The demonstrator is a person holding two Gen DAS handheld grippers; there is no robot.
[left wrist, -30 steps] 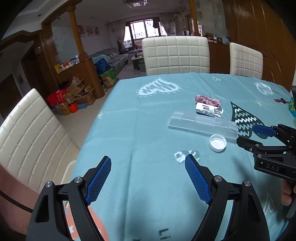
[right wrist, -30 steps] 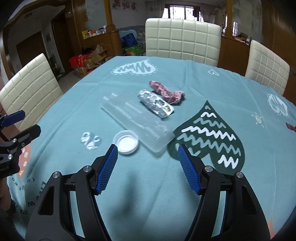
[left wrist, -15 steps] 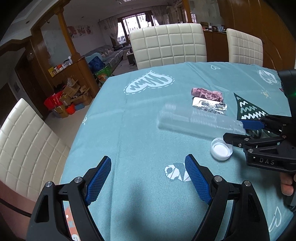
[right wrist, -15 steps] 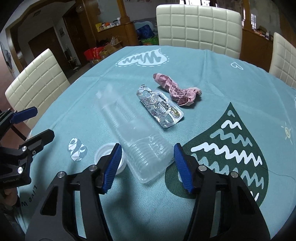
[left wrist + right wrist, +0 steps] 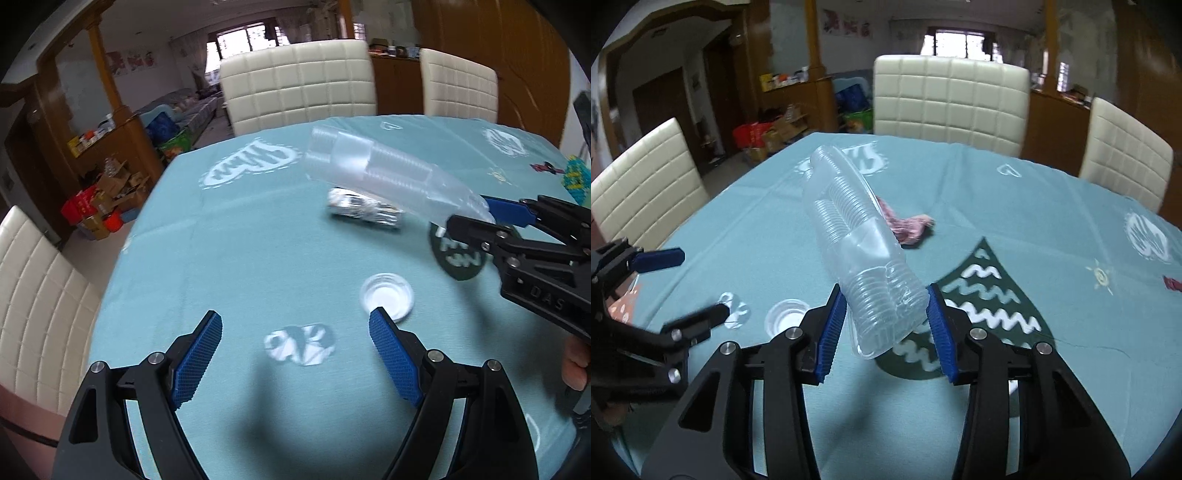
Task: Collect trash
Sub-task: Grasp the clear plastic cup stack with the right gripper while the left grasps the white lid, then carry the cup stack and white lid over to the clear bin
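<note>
Right wrist view: the right claw (image 5: 886,308), jaws just closing, grips a clear sleeve of stacked plastic cups (image 5: 857,229), tilted off the worktop (image 5: 1052,206). The left claw (image 5: 295,338) hangs wide and empty over open teal cloth beside a white lid (image 5: 386,300). A foil blister pack (image 5: 364,208) and pink wrapper (image 5: 908,227) lie beyond.

"DAS" on the right gripper (image 5: 476,218)

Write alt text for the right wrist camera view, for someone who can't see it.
The right tongs, just closing, grip one end of a clear plastic sleeve of stacked cups, raised at a slant over a teal tablecloth. A crumpled pink wrapper and white lid lie nearby; the left tongs stand open.
</note>
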